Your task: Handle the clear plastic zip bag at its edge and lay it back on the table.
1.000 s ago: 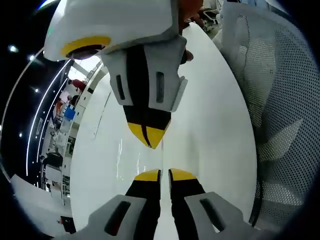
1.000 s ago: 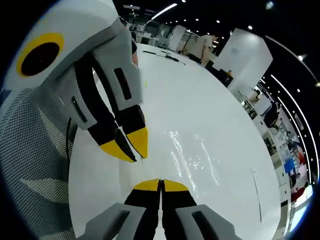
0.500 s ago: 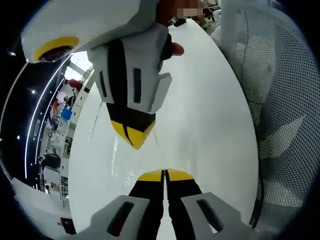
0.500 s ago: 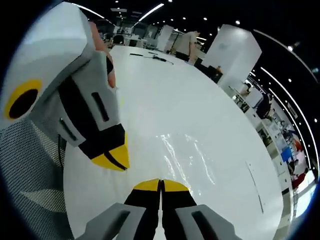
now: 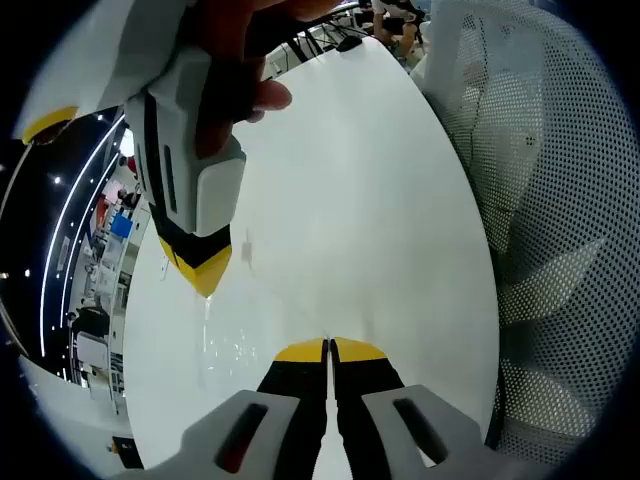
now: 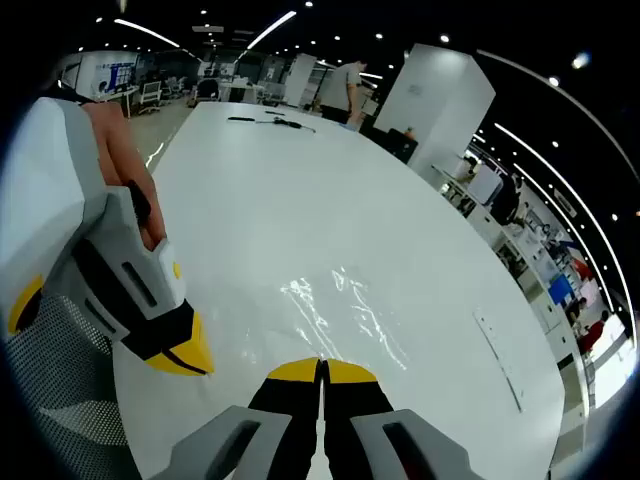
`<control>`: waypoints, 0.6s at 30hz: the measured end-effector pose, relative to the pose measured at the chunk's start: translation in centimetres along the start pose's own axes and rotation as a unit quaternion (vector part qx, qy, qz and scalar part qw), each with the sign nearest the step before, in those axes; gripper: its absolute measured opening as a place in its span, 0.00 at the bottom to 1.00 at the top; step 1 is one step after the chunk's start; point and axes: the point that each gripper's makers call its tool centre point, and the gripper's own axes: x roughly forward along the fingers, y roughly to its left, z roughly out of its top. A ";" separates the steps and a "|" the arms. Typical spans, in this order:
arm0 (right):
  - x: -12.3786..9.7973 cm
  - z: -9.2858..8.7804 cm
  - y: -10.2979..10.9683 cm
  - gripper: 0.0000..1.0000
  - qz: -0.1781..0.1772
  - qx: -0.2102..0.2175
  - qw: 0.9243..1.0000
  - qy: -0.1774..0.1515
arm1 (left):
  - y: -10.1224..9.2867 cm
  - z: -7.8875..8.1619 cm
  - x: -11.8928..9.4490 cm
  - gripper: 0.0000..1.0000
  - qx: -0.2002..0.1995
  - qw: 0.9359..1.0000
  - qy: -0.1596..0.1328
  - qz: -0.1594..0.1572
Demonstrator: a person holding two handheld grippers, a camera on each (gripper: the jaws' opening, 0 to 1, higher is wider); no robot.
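Clear crinkled plastic zip bag (image 6: 340, 310), flat near the white table's (image 6: 300, 200) near edge (glare hides its outline), just beyond the yellow-tipped right gripper (image 6: 321, 372), jaws together, left gripper (image 5: 329, 351) likewise; lay-down apparently done, next move a clean withdrawal.

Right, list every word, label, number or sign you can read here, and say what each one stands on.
No text can be read.
Clear plastic zip bag on the white table: no print visible.
Grey, black and yellow left gripper and right gripper: no markings.
Distant blue screens: too small and blurred.
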 end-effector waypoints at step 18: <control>-0.3 0.6 -0.9 0.00 -0.017 0.001 1.000 -0.004 | -1.5 0.4 -0.1 0.00 0.000 1.000 -0.001 -0.013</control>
